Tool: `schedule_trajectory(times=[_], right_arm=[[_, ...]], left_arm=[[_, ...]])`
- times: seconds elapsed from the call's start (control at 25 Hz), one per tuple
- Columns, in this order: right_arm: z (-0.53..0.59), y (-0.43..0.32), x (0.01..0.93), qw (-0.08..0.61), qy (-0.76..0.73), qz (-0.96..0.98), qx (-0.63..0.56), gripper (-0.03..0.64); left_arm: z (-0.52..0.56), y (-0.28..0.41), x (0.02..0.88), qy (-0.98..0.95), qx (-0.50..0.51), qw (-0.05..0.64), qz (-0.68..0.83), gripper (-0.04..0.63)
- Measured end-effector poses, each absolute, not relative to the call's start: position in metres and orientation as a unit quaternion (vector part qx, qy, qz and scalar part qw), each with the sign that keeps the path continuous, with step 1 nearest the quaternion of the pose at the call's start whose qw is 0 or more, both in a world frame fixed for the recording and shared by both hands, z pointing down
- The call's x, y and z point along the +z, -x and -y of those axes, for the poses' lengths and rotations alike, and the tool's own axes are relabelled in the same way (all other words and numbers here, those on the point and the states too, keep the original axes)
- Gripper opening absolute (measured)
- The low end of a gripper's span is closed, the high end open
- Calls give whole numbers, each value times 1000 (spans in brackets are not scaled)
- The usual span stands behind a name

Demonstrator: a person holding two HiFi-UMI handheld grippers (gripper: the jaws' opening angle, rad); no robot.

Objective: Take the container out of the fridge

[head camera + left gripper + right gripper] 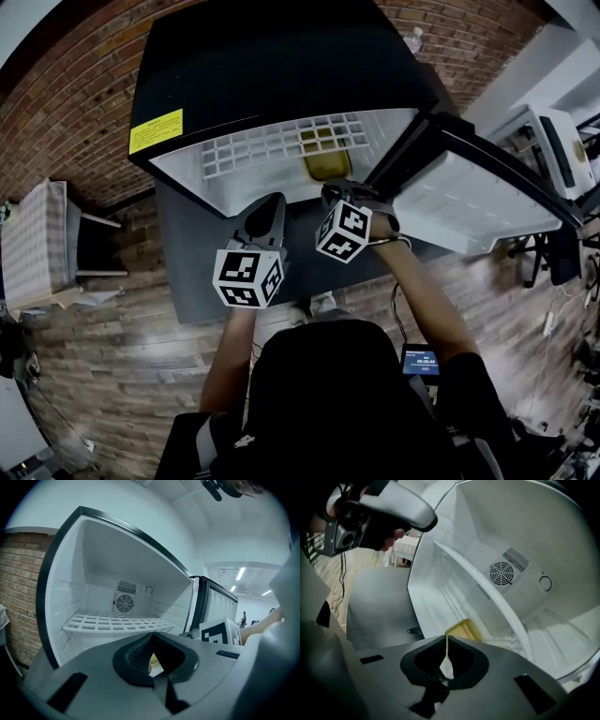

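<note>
A small black fridge (262, 56) stands open in front of me. A yellow container (326, 166) sits on its floor under the white wire shelf (281, 141), toward the right side. In the right gripper view the yellow container (465, 630) lies just past the tips of my right gripper (447, 638), which is shut with nothing in it. In the head view my right gripper (336, 190) hangs at the fridge mouth, close above the container. My left gripper (267, 208) is beside it on the left, outside the opening. The left gripper (152, 637) has its tips together and holds nothing.
The fridge door (469, 202) is swung open to the right, next to my right arm. A fan grille (124, 603) sits in the back wall. A dark grey surface (187, 253) lies before the fridge. A white table (37, 244) stands at the left by the brick wall.
</note>
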State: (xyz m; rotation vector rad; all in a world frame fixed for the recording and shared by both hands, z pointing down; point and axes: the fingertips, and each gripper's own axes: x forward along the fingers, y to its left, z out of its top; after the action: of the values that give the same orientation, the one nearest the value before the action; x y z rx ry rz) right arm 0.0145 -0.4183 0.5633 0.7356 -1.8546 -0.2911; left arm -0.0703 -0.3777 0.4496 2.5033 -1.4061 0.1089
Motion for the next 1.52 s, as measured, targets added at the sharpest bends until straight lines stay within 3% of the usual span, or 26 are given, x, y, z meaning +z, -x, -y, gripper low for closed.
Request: schedule_trajectory(times=[0.24, 0.72, 0.88, 1.52], right_arm=[[431, -18, 597, 582, -265, 753, -154, 43], [458, -27, 636, 614, -251, 729, -170, 46], [460, -29, 647, 630, -235, 721, -168, 119], [467, -33, 667, 654, -232, 698, -176, 144]], left_arm=[[386, 74, 460, -856, 43, 143, 495, 12], [393, 88, 479, -838, 56, 160, 519, 12], [395, 91, 483, -833, 56, 164, 526, 12], [400, 95, 495, -824, 58, 176, 536, 12]])
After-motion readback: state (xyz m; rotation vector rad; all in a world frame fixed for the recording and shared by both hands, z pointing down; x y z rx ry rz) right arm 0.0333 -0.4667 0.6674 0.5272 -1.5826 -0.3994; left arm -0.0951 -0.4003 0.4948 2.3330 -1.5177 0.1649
